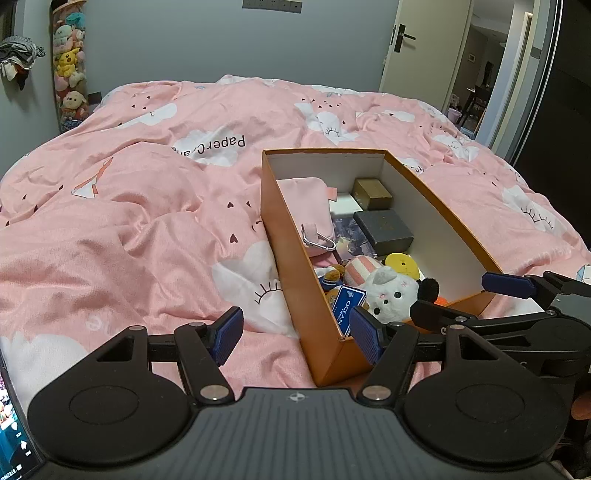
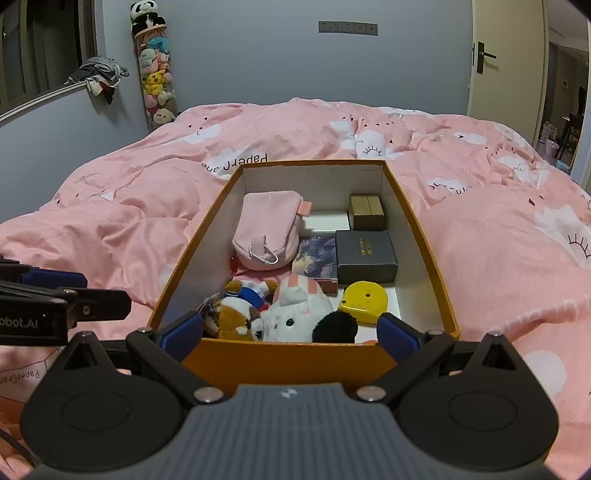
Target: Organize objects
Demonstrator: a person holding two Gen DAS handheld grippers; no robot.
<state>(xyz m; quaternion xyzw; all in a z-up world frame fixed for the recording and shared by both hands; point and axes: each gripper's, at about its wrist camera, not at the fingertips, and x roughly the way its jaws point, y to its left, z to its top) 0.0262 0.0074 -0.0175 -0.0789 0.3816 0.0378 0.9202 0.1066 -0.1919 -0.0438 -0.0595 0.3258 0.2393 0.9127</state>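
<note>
An orange cardboard box (image 2: 288,360) with white inner walls sits open on a bed covered by a rumpled pink duvet (image 1: 129,206) printed with white clouds and the words "PaperCrane". Inside lie a pink pouch (image 2: 267,230) with a metal clip, a small gold box (image 2: 366,211), a dark grey box (image 2: 366,256), a yellow disc-shaped object (image 2: 364,301), and a heap of plush toys (image 2: 291,317) at the near end. The left claw (image 1: 295,332) hovers released beside the box's near left corner, gripping nothing; the right claw (image 2: 290,332) hangs spread wide at the box's near wall, likewise holding nothing. Behind the bed, a grey wall carries a row of sockets (image 2: 348,28); a tall clear tube of stuffed animals (image 2: 157,81) stands in the corner, and a cream door (image 2: 506,62) stands open at right.
</note>
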